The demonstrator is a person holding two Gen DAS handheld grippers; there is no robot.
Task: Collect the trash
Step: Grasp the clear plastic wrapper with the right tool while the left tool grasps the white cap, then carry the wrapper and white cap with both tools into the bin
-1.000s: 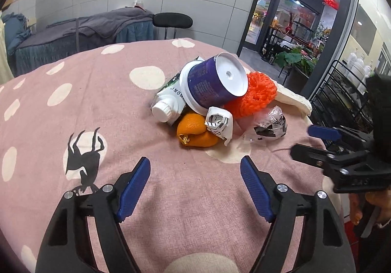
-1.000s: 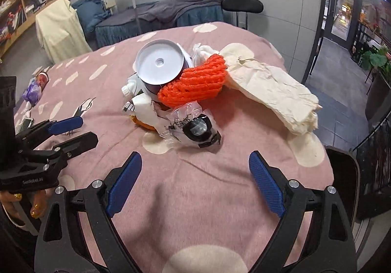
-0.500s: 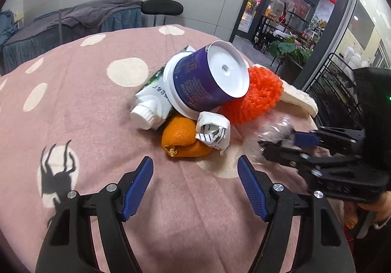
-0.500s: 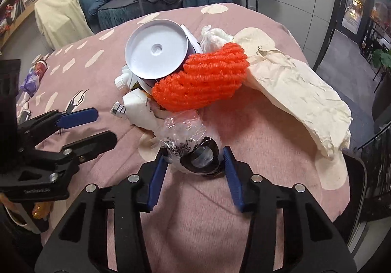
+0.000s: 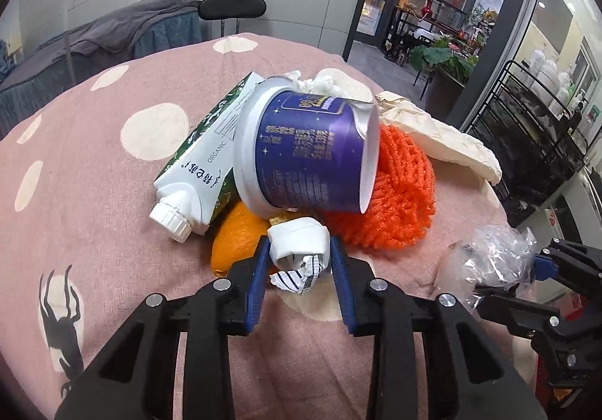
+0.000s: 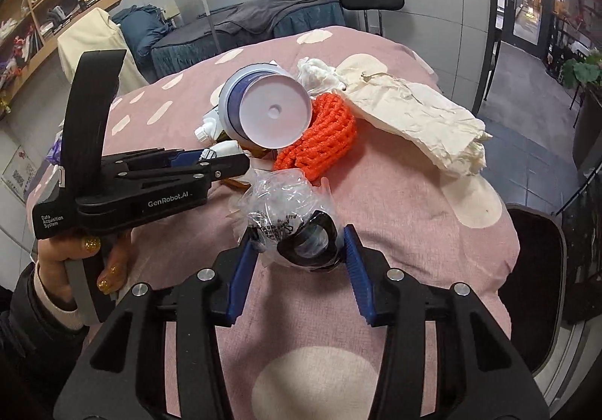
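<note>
- The left tongs (image 5: pixel 300 257) are closing around a crumpled white wrapper (image 5: pixel 297 247), pads just touching it; it may slip free or drag the orange peel (image 5: pixel 235 237) along.
- The right tongs (image 6: pixel 297 249) clamp a clear plastic wrapper (image 6: pixel 286 205); its slick film could slide out.
- The remaining pile sits mid-desk (image 5: pixel 94 164): purple tub (image 5: pixel 304 153), carton (image 5: pixel 203 164), orange netting (image 5: pixel 399 190).
</note>
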